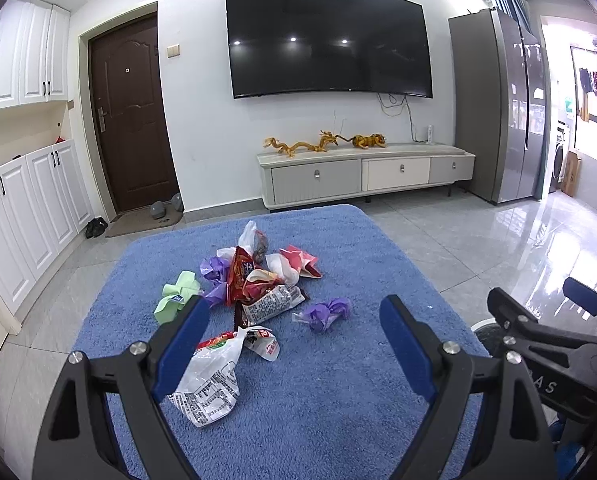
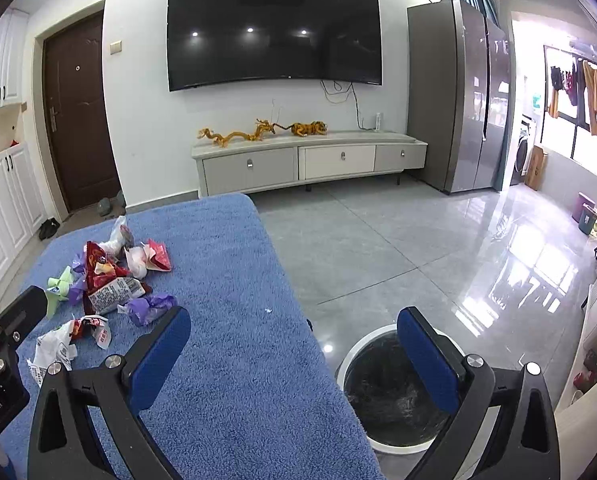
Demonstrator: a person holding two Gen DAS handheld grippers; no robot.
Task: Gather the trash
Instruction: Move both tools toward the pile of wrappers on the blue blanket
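Left hand-held gripper (image 1: 294, 328) spread, empty | right hand-held gripper (image 2: 294, 340) spread | purple wads (image 1: 326, 314): three | bin (image 2: 354, 360): one

Bright litter on the blue cover (image 1: 338, 420) before us.
We see purple wads (image 1: 327, 313), a green wad (image 1: 177, 297), a red packet (image 1: 240, 276), a white printed bag (image 1: 210, 380), blue gripper pads (image 1: 182, 344).

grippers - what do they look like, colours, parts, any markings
Both match: the left gripper and right gripper have black angular plastic frames with triangular cut-outs, silver round bolts at the joints and two flat fingers faced with blue pads. White lettering shows on each body, only partly readable. No cables, hands or sleeves show.
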